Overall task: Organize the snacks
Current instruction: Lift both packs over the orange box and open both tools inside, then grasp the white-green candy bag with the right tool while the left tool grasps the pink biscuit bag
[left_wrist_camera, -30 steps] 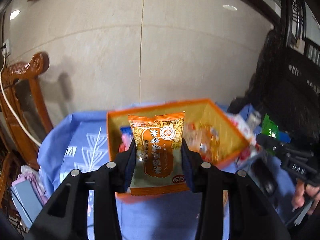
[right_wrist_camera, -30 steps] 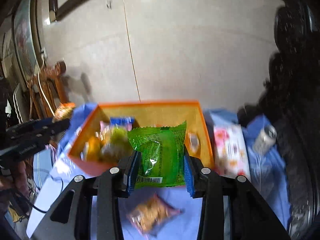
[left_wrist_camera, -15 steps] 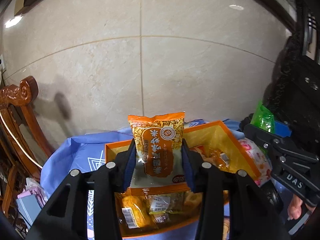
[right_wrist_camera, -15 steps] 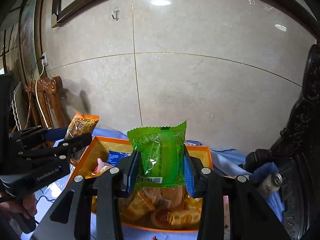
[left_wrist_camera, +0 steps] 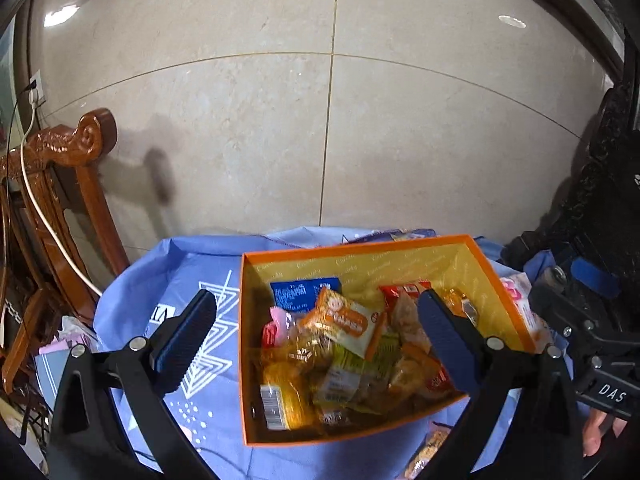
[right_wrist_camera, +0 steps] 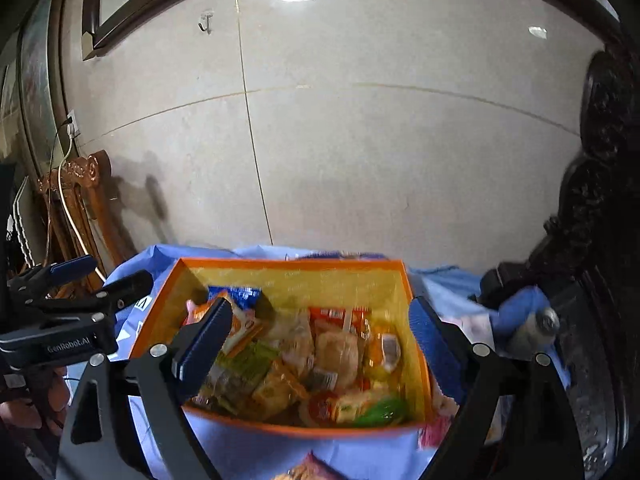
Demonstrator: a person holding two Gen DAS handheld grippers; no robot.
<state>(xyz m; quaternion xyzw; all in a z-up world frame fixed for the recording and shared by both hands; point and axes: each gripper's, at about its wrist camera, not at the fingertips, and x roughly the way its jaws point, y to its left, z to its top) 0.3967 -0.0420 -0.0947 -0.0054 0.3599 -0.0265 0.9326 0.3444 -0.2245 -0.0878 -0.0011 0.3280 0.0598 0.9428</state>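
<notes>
- Covering the table, a blue cloth (left_wrist_camera: 168,276) lies under everything; tiled wall behind, carved wooden chair (left_wrist_camera: 68,168) at left.
- Orange box (left_wrist_camera: 360,248) sits on the cloth, yellow inside, heaped with snack packets.
- Left gripper (left_wrist_camera: 316,320) hangs over the box; its jaws have just been opening and stand wide apart, nothing between them.
- Right gripper (right_wrist_camera: 320,330) likewise over the box; jaws just opened, released, gripping nothing.
- Orange packet (left_wrist_camera: 344,320) lies on top of the heap inside the box.
- Green packet (right_wrist_camera: 384,408) lies at the box's near right corner, blurred.
- Small can (right_wrist_camera: 538,326) rests on the cloth, right of the box.
</notes>
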